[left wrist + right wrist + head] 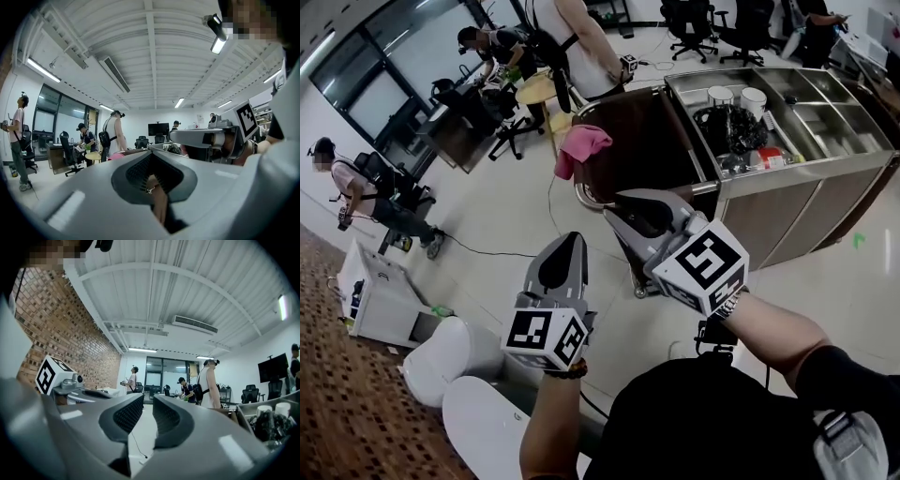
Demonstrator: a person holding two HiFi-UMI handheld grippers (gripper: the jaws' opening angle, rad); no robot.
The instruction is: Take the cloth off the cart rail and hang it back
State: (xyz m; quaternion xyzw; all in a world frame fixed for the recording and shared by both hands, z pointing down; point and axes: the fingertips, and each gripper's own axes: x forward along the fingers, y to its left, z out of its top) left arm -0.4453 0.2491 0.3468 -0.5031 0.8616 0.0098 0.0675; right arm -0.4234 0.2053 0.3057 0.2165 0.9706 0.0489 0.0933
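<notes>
Currently, the cloth (583, 145) on the cart rail (579, 193) lies ahead; the right gripper (621, 204) is nearer, fingers slightly spread and empty; the left gripper (567, 246) has its fingers together.

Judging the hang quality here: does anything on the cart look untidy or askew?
The pink cloth looks bunched into a lump near one end of the cart rail, not spread out along it. Nothing else stands out.

soft rumpled pink cloth (581, 148), shiny brushed-metal cart top (806, 173), smooth glossy pale floor (516, 206), rough red brick wall (70, 333)
</notes>
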